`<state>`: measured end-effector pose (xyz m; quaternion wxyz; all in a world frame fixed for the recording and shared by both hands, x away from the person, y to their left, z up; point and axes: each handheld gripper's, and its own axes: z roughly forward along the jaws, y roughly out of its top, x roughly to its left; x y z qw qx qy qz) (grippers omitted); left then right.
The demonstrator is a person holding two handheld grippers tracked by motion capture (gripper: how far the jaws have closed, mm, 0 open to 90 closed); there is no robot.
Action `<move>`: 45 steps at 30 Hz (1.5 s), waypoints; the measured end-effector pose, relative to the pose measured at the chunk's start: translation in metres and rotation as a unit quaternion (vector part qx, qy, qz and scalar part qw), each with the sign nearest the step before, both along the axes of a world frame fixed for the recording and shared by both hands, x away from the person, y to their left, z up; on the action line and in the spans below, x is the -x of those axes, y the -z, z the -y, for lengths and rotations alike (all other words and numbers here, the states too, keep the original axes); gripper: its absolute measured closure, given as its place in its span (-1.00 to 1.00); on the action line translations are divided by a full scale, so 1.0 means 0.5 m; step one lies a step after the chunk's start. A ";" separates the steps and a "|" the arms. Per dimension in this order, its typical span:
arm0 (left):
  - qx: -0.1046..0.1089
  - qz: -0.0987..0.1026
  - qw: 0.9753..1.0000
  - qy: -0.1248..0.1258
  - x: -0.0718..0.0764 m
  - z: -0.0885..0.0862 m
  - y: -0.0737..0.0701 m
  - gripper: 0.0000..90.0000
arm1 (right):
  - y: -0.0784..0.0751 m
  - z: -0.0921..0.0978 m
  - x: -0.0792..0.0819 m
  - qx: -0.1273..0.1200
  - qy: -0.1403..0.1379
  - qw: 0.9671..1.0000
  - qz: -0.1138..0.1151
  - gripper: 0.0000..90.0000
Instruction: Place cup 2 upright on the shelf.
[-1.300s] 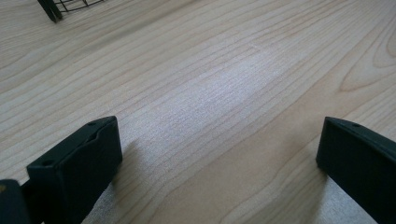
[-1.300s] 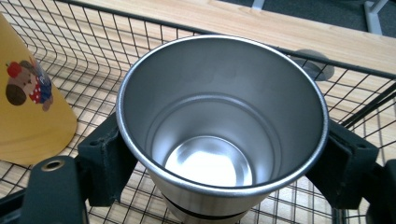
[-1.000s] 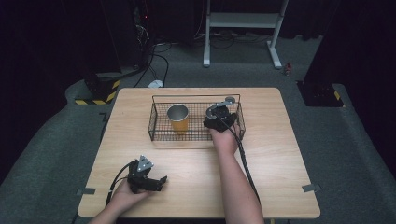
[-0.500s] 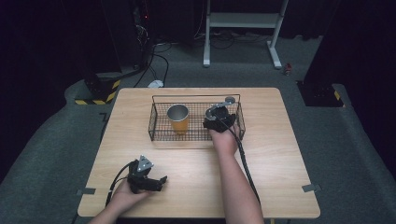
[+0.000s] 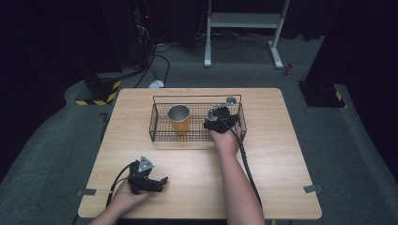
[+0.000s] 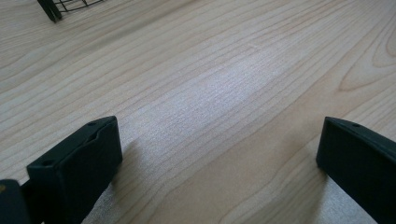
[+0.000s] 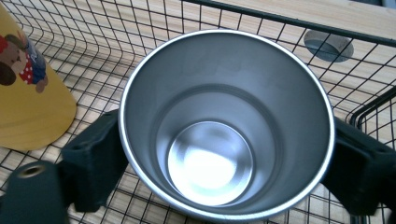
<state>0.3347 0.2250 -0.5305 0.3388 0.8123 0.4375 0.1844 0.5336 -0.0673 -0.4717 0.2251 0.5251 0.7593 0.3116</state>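
Note:
A wire basket (image 5: 197, 97) stands at the table's far middle. Inside it on the left is a yellow cup (image 5: 179, 118) with a steel rim; in the right gripper view the yellow cup (image 7: 28, 93) shows a cartoon bear. My right gripper (image 5: 219, 119) reaches into the basket's right end. A steel cup (image 7: 224, 140) sits upright between the jaws of the right gripper (image 7: 226, 158), which press on both its sides. My left gripper (image 5: 162, 183) rests near the front left of the table. The left gripper (image 6: 210, 158) is open over bare wood.
The wooden table (image 5: 281, 164) has a round grey grommet (image 5: 231, 100) just behind the basket, also seen through the basket wires (image 7: 261, 18) as the grommet (image 7: 328, 45). Cables trail from both grippers. Dark floor and a metal stand lie beyond the table.

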 end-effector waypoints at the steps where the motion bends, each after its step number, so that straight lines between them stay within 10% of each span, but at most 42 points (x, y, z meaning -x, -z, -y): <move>1: 0.000 0.001 1.000 0.000 0.000 0.000 0.000 -0.99 | -0.001 0.001 0.000 -0.001 0.004 1.000 0.000 -0.79; 25: -0.002 0.002 1.000 0.003 0.000 0.000 0.000 -0.99 | -0.071 0.023 0.052 -0.016 -0.010 0.999 0.050 -0.79; 45: -0.004 0.001 1.000 0.005 0.000 -0.001 0.000 -0.99 | -0.041 0.095 0.168 -0.024 -0.029 0.997 0.069 -0.79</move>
